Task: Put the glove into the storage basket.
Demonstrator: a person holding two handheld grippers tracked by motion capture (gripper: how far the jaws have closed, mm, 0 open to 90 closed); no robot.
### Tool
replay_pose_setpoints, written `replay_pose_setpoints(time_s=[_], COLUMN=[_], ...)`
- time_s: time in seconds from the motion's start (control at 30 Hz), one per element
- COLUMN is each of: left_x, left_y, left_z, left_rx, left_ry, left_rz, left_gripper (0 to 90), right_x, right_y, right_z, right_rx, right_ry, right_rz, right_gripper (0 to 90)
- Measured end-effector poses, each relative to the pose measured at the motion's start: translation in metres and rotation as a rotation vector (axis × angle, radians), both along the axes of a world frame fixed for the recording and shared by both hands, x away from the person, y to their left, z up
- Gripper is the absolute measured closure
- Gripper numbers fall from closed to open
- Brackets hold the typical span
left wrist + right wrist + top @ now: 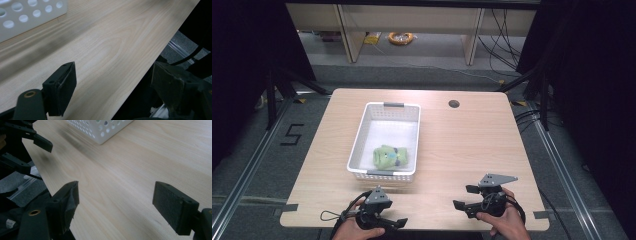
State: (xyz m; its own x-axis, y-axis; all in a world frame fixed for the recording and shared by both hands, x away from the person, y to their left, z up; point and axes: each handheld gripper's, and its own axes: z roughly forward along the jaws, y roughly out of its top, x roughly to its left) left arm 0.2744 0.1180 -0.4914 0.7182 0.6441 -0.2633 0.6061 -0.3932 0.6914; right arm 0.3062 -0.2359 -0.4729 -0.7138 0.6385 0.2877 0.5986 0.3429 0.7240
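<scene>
A white perforated basket (pixel 362 131) stands on the wooden table (pixel 462 145), left of centre, with a green soft toy (pixel 389 156) lying in its near end. My left gripper (pixel 398 218) rests at the table's front edge below the basket, jaws open and empty, pointing right. My right gripper (pixel 463 196) sits at the front right, held by a hand (pixel 507 222), jaws open and empty, pointing left. In the left gripper view my gripper (pixel 113 83) spans the table edge, with the basket's wall (pixel 27 17) at upper left. In the right gripper view my gripper (pixel 116 201) stands wide over bare wood.
A round cable hole (pixel 454 103) sits at the table's far right. The basket corner (pixel 100 130) and the other gripper (pixel 30 142) appear in the right gripper view. Dark floor, rails and shelving legs surround the table.
</scene>
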Motion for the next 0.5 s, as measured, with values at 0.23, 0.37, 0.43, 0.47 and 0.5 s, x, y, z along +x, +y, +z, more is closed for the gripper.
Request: replay_pose_setpoints(time_s=[0.23, 0.37, 0.43, 0.47, 0.5], left_x=[-0.004, -0.006, -0.008, -0.009, -0.01], left_y=[0.003, 0.004, 0.006, 0.005, 0.006], left_z=[-0.002, -0.005, -0.005, -0.006, -0.007], left_rx=[0.003, 0.022, 0.013, -0.008, -0.01], left_ry=[0.0, -0.004, -0.009, -0.007, -0.007], left_rz=[0.003, 0.012, -0.009, 0.013, 0.015], left_gripper=[19.5, 19.4, 19.4, 19.4, 19.4], right_x=[-0.008, -0.014, -0.018, -0.019, -0.02], right_y=[-0.004, -0.006, -0.005, -0.006, -0.006], right_z=[-0.006, -0.01, -0.013, -0.014, -0.015], right_rx=[-0.034, -0.041, -0.031, -0.038, -0.035], right_ry=[-0.026, -0.016, -0.014, -0.007, -0.018], right_rz=[-0.007, 0.002, -0.005, -0.003, 0.001], right_gripper=[21.4, 20.7, 20.4, 20.0, 20.0])
